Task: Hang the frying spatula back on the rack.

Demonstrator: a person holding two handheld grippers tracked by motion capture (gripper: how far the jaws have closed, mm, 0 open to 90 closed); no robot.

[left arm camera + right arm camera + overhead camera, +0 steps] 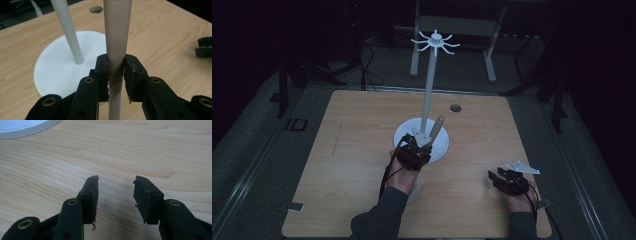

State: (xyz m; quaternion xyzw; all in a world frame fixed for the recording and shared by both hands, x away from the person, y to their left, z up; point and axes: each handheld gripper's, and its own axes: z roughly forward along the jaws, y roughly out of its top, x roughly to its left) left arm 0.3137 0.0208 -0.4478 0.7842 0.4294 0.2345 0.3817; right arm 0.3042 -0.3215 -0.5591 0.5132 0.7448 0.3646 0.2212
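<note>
At the desk's (362,150) centre, the left gripper (421,142) grasps a pale rod (437,127), a utensil handle by its look, which slants toward one o'clock from the fingers. In the left gripper view the fingers (102,72) clench the rod (117,37) from both sides, pads pressed flat against it; the rod runs upright through the frame, lighter above the pads and tan between them. At eleven o'clock of the grip stands the white stand: a round base (404,131) on the desk, a thin pole (429,90) rising from it, and a crown of curved hooks (435,42) at the top. The rod hangs over the base's near edge, just beside the pole, not touching it. At four o'clock of the base, well apart, the right gripper (494,176) rests low over bare wood near the desk's front edge. In the right gripper view its fingers (91,192) stand released, wood grain visible between them, and the base's rim (25,130) curves at eleven o'clock. A small round hole (455,107) lies at one o'clock of the base.
</note>
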